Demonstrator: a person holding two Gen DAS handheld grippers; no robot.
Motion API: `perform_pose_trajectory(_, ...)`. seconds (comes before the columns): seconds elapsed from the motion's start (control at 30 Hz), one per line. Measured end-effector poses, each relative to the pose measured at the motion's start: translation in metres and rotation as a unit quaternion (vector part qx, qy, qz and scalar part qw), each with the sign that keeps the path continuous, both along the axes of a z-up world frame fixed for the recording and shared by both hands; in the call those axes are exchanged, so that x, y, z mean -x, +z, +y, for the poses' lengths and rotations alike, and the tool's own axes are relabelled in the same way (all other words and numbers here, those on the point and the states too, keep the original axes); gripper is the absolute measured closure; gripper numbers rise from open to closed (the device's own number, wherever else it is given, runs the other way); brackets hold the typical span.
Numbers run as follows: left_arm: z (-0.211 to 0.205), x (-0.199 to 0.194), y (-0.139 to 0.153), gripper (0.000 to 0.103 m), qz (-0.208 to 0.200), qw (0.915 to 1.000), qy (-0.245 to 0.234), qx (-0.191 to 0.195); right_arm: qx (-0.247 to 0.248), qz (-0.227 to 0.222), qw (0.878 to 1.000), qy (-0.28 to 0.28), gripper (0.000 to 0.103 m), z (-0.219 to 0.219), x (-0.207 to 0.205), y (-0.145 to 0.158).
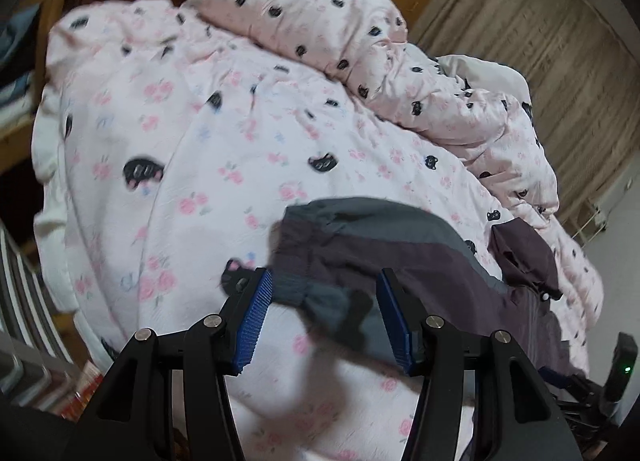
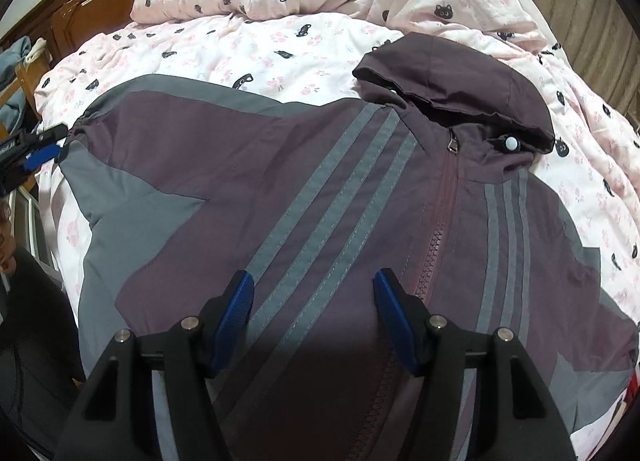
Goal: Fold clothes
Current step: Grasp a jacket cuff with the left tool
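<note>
- Left wrist view: our left gripper point(image 1: 324, 317) sits at the left end of the jacket point(image 1: 400, 253), jaws apart on either side of the grey sleeve cuff point(image 1: 320, 297). Blur hides whether the pads press on it, so we cannot tell if it is held.
- Jacket lies front-up on the pink bedspread point(image 1: 200, 121), zipped, hood point(image 2: 460, 77) toward the far right.
- Right wrist view: our right gripper point(image 2: 314, 321) hovers over the chest, just left of the zipper point(image 2: 440, 229), jaws apart with nothing clamped.
- We judge the fold is only starting: the sleeve is spread out left. Next we need a firm pinch on the cuff, then carry the sleeve right across the chest.
</note>
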State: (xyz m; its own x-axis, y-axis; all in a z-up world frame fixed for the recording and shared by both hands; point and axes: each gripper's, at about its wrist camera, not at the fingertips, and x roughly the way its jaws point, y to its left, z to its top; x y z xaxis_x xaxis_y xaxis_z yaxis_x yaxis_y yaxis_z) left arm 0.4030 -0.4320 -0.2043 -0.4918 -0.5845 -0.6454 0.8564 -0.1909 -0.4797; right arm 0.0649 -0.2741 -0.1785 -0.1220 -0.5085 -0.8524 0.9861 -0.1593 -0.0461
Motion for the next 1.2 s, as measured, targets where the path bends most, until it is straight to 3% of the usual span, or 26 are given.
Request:
perform_pose_trajectory(0.27, 0.001, -0.009, -0.017, 0.054, 0.069, 0.9971, 0.001, -0.032, -0.002, 0.001, 1.0, -0.003, 0.037, -0.001, -0.001, -0.001)
perform_pose_trajectory(0.57, -0.013, -0.012, -0.025, 0.054, 0.16, 0.9851, 0.017, -0.061, -0.007, 0.002, 1.0, -0.006, 0.037, -0.003, -0.002, -0.002)
perform_pose_trajectory(0.97, -0.017, -0.006, -0.034, 0.054, 0.192, 0.9775, 0.043, -0.077, -0.013, 0.004, 1.0, -0.006, 0.036, -0.005, -0.002, -0.005)
perform_pose_trajectory(1.0, -0.018, -0.006, -0.033, 0.056, 0.194, 0.9768, 0.046, -0.077, -0.013, 0.004, 1.0, -0.007, 0.036, -0.005, -0.002, -0.005)
perform_pose_trajectory(1.13, -0.025, -0.004, -0.026, 0.085, 0.196, 0.9776, 0.04, -0.066, -0.014, 0.002, 1.0, -0.006, 0.036, -0.005, -0.001, -0.006)
perform_pose_trajectory(1.2, -0.024, -0.004, -0.019, 0.089, 0.196, 0.9786, 0.037, -0.052, -0.015, 0.0, 1.0, -0.006, 0.036, -0.005, 0.0, -0.007)
